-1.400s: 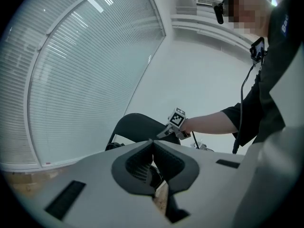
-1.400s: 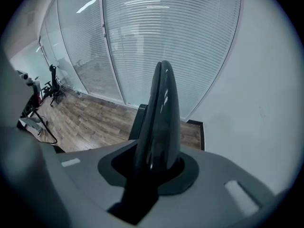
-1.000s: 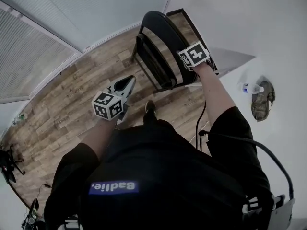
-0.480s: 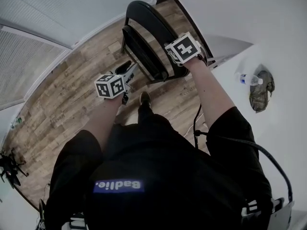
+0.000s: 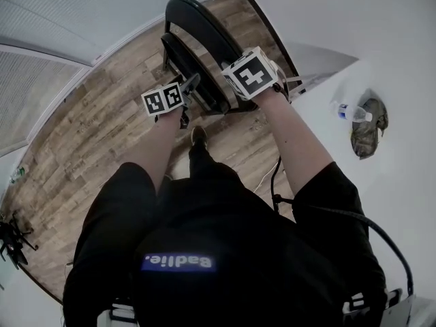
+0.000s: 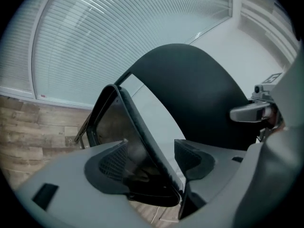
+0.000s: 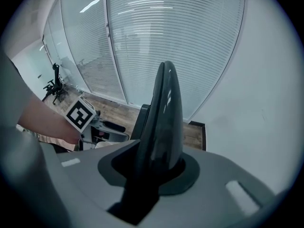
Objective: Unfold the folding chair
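Our left gripper [image 6: 151, 156] has dropped to the upright folding chair [image 5: 199, 20], fingers [image 6: 113, 163] just opened astride its seat edge [image 6: 140, 133]; we keep the right gripper [image 7: 159, 167] clamped on the backrest [image 7: 164, 109].

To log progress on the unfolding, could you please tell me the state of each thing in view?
folding chair: folded, standing.
left gripper: open; jaws have just been opening, seat edge between them.
right gripper: shut on backrest.
water bottle: lying on its side.
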Demonstrator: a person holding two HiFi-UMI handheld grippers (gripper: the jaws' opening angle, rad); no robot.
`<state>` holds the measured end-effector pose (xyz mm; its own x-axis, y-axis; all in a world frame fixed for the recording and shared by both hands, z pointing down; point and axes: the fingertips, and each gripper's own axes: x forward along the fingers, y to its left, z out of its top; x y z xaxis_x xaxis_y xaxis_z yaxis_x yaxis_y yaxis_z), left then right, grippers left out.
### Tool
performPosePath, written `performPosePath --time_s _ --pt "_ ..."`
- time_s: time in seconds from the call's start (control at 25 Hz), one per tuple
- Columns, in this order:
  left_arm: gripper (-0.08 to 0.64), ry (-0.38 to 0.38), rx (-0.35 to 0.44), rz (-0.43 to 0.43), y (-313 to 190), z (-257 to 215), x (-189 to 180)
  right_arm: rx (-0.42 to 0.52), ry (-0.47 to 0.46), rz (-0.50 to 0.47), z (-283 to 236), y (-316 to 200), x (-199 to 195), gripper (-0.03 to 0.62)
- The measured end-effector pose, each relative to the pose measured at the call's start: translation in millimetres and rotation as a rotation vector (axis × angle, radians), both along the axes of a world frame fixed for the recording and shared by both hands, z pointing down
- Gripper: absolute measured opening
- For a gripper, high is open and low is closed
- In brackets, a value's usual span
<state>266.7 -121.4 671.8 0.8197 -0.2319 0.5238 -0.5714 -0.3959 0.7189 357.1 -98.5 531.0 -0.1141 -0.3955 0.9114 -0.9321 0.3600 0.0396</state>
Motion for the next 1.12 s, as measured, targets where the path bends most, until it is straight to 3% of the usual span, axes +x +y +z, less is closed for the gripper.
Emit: performPosePath --time_s 0.4,0.6,0.84,1.12 --pt "0.305 -0.042 -0.074 -0.036 -9 40 42 0.003 -0.009 -0.012 1 -3 -4 0.104" --pt "0.304 -0.095 -0.089 -0.014 -5 57 55 0.006 -0.026 -0.020 0 -2 -7 0.104" --pt "0.296 -0.035 -0.114 -0.030 -2 59 54 0.002 -0.021 -0.018 2 1 -6 0.103" --pt "0.291 -0.038 -0.103 0.010 7 57 23 0.000 -0.055 -0.017 3 8 -23 0.094"
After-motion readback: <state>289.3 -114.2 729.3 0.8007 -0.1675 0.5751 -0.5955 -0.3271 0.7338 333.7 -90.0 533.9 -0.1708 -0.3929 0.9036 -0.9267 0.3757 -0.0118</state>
